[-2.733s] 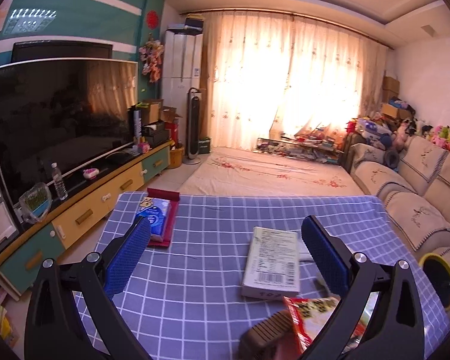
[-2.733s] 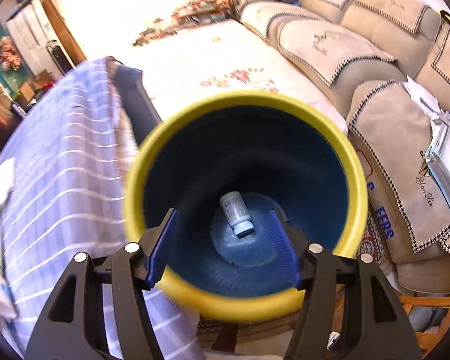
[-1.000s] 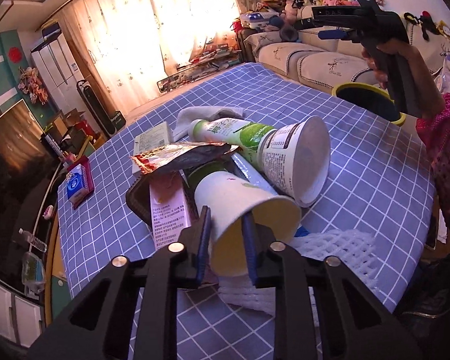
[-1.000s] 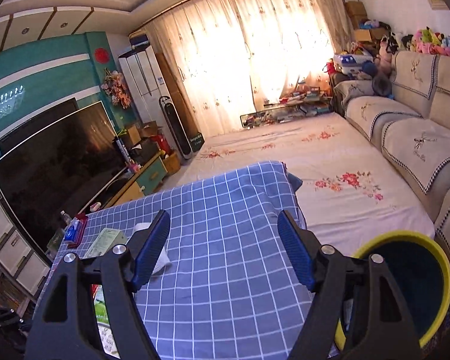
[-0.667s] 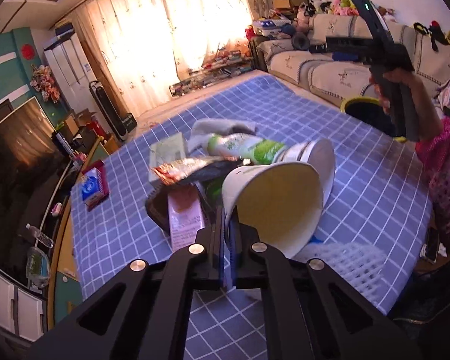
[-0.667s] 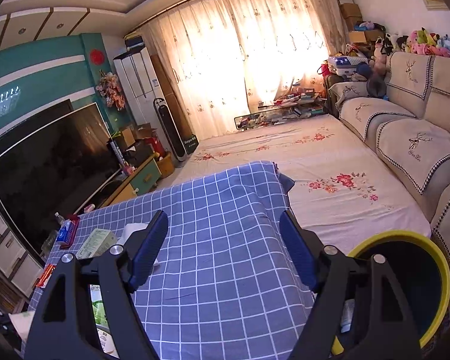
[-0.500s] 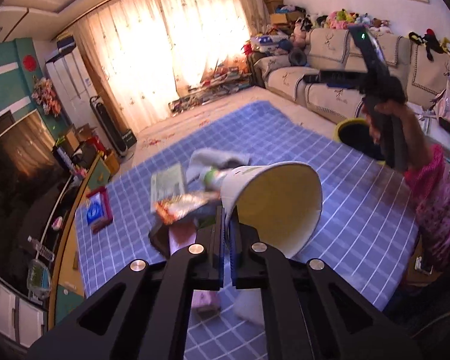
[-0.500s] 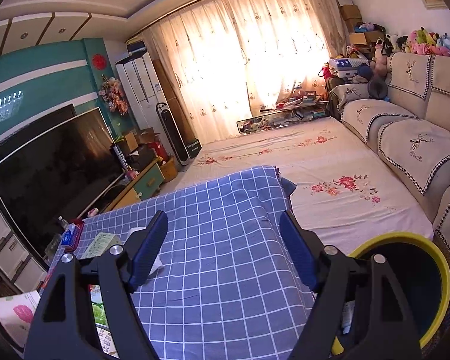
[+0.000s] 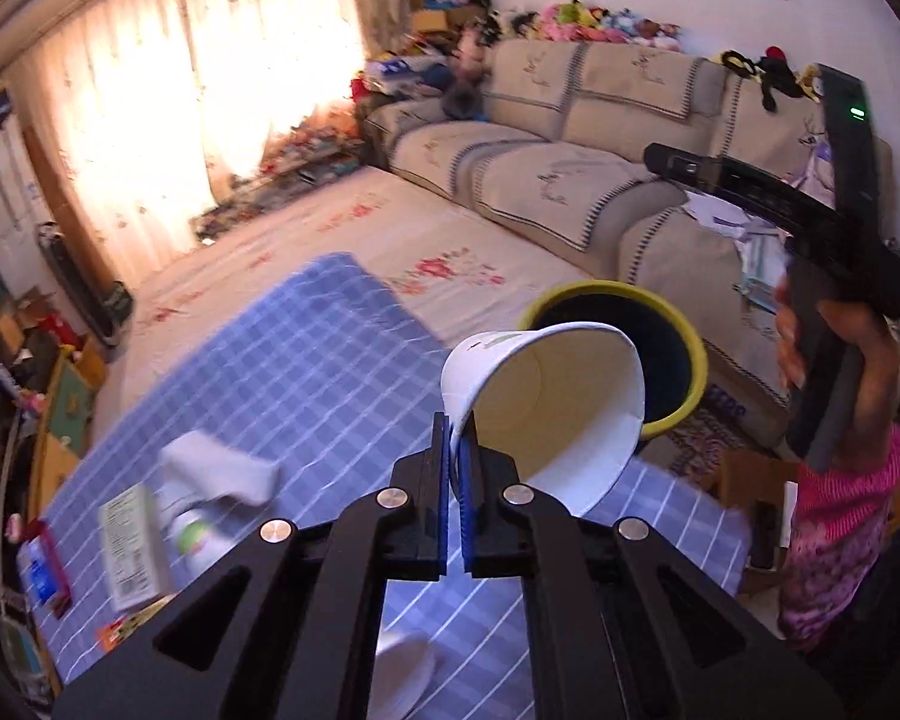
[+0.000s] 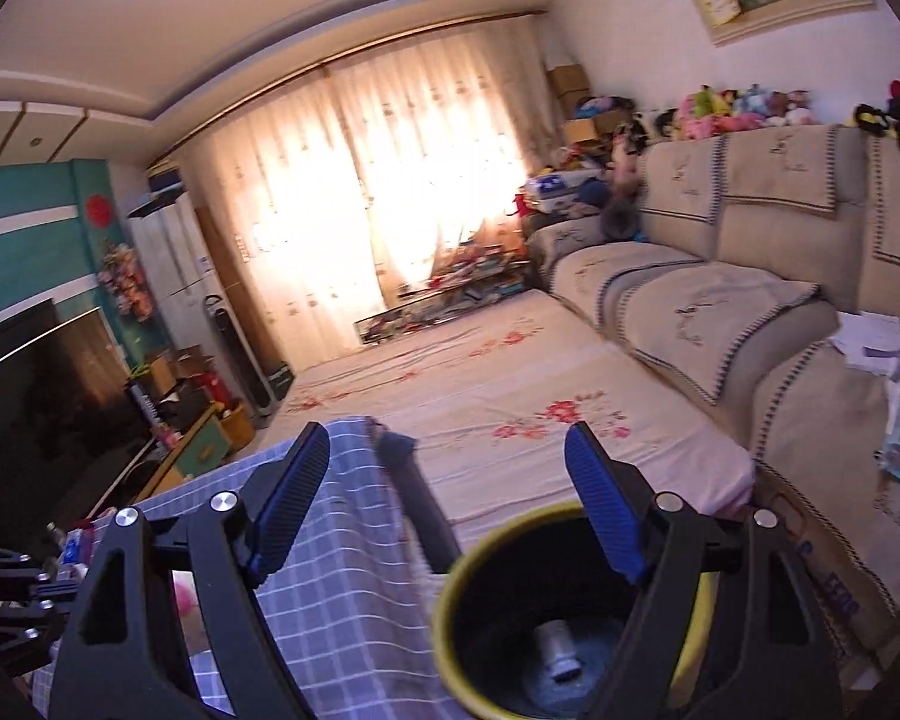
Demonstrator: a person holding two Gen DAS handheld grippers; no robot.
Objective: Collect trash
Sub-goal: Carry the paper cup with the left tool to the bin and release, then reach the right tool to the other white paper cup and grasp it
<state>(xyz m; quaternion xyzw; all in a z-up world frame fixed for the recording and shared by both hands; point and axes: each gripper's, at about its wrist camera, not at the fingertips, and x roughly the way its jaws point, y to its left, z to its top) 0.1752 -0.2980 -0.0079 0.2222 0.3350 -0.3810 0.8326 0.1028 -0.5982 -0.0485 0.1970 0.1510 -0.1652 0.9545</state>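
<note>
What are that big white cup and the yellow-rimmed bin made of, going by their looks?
The cup looks like paper: thin matte white wall, cream inside, its rim pinched flat in the left gripper. The bin looks like moulded plastic, judging by the smooth yellow rim and dark blue inside, though the blur leaves that open.

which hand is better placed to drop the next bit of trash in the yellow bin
Left. The left gripper is already shut on the rim of the paper cup, held above the table with the yellow bin just beyond it. The right gripper is by the bin with nothing between its opening jaws.
</note>
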